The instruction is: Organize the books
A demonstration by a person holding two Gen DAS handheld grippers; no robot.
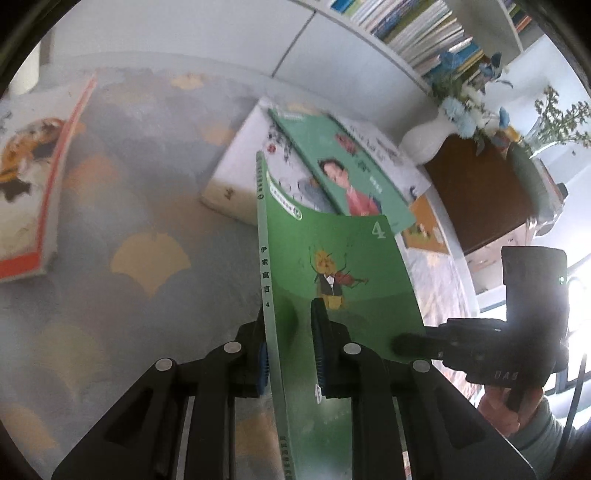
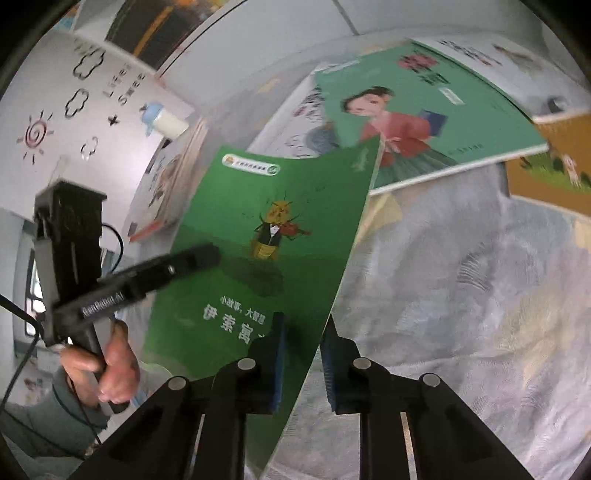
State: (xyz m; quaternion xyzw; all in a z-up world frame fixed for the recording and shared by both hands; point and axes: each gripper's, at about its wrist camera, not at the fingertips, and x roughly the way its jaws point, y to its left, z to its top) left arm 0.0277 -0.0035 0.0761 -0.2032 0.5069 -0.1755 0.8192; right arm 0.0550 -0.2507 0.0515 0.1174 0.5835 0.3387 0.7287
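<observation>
above the patterned cloth [image 1: 122, 206], between both of my grippers, a thin green paperback [image 1: 343, 280] hangs in the air, held up on edge and bending a little. it has a number four in one corner and a drawing of an insect playing a violin.

my left gripper [image 1: 288, 347] has the book's spine edge between its two pads; the jaws sit close on either side of it, though whether the right-hand pad actually touches the cover i cannot tell. my right gripper [image 2: 301, 354] straddles the opposite long edge of the same book [image 2: 258, 236]. a gap shows between its right pad and the cover, so i cannot tell whether it is pinching or only bracketing the page edge.

beyond the book, a small pile [image 1: 325, 173] lies flat on the cloth: a green book with a girl in a pink top on top of a thick white one, and an orange book just beside them. another book [image 1: 33, 184] lies well apart to the left. a shelf of upright books [image 1: 417, 33] runs along the wall behind.

i judge the step in hand to be carrying or passing this book, either onto the pile or toward the shelf. the next move calls for one gripper keeping a firm pinch while the other lets go, since the cover is floppy and may twist.
</observation>
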